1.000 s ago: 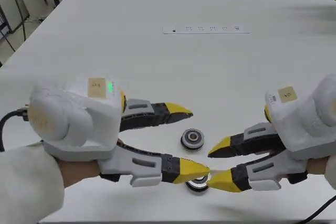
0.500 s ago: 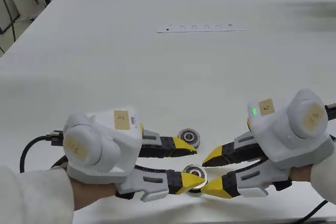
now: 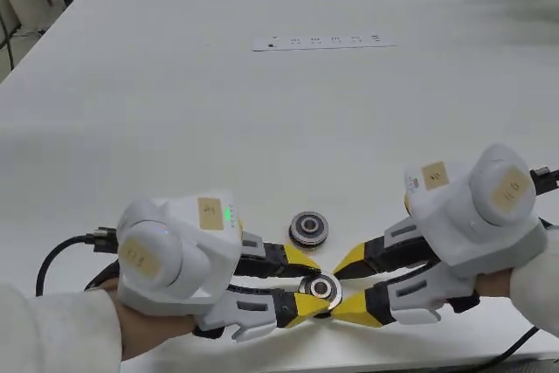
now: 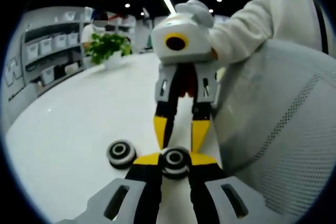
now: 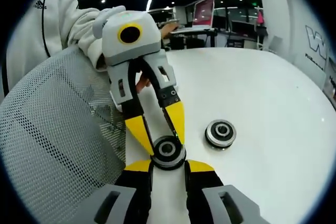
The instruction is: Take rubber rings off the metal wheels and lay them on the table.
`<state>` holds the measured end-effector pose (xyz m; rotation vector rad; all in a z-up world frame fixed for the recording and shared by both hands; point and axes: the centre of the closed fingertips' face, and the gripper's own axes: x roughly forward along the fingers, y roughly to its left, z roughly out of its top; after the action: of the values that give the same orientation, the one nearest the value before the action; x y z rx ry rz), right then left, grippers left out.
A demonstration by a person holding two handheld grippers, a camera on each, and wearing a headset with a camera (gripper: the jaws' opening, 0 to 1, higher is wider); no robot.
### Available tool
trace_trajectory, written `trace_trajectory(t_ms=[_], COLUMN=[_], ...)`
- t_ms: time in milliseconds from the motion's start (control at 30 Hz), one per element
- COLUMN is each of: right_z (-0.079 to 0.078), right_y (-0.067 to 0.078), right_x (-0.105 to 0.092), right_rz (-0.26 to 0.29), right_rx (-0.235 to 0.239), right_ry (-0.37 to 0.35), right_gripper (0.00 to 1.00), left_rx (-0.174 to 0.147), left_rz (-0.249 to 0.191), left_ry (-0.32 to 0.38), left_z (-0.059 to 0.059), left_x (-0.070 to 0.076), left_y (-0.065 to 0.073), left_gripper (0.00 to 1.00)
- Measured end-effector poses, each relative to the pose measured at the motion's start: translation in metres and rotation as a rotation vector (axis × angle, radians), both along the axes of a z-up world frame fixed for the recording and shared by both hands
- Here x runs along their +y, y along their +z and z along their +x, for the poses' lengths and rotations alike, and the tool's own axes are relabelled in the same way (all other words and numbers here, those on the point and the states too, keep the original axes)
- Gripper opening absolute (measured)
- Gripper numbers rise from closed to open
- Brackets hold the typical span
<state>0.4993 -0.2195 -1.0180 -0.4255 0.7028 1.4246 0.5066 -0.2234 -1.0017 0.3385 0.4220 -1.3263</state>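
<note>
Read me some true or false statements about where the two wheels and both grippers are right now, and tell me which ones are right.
1. Two wheels lie on the table. True: a near wheel and a far wheel.
2. The left gripper and the right gripper are both clamped on the near wheel. True.
3. The right gripper holds the far wheel. False: the far wheel lies free on the table, apart from both grippers.
4. The wheels are stacked. False: they lie side by side, with a gap between them.
5. A power strip lies farther back on the table. True.
</note>
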Motion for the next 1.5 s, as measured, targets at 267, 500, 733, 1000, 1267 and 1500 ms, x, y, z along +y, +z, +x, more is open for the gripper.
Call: trace_trajectory(t_ms=[267,500,733,1000,1267,1500], right_z=[0.002,0.004,0.006,0.013,0.02,0.022], right_y=[-0.002,-0.006,-0.005,-0.005,-0.002,0.003], right_x=[-0.003,-0.01,-0.007,-0.008,-0.01,-0.012], right_rz=[-0.005,-0.066,-0.071,-0.104,-0.039,0.111], right_rx=[0.029,-0.049,-0.054,-0.041,0.129,0.439], right_ry=[-0.025,0.026,0.012,-0.057,-0.217,-0.417], right_gripper=[0.18,0.05,0.02,0.0,0.0,0.0], left_rx=[-0.05,-0.045,-0.047,-0.066,-0.068,-0.071], left_rz=[0.02,0.015,0.014,0.019,0.011,0.004], left_ry=[-0.025,-0.026,-0.025,-0.026,-0.02,-0.021], left_z=[0.002,0.002,0.002,0.004,0.005,0.005], left_x=[-0.001,0.0,0.0,0.001,0.002,0.002], left_y=[-0.004,-0.004,-0.003,-0.001,0.0,0.0], left_gripper=[0.15,0.14,0.14,0.14,0.14,0.14])
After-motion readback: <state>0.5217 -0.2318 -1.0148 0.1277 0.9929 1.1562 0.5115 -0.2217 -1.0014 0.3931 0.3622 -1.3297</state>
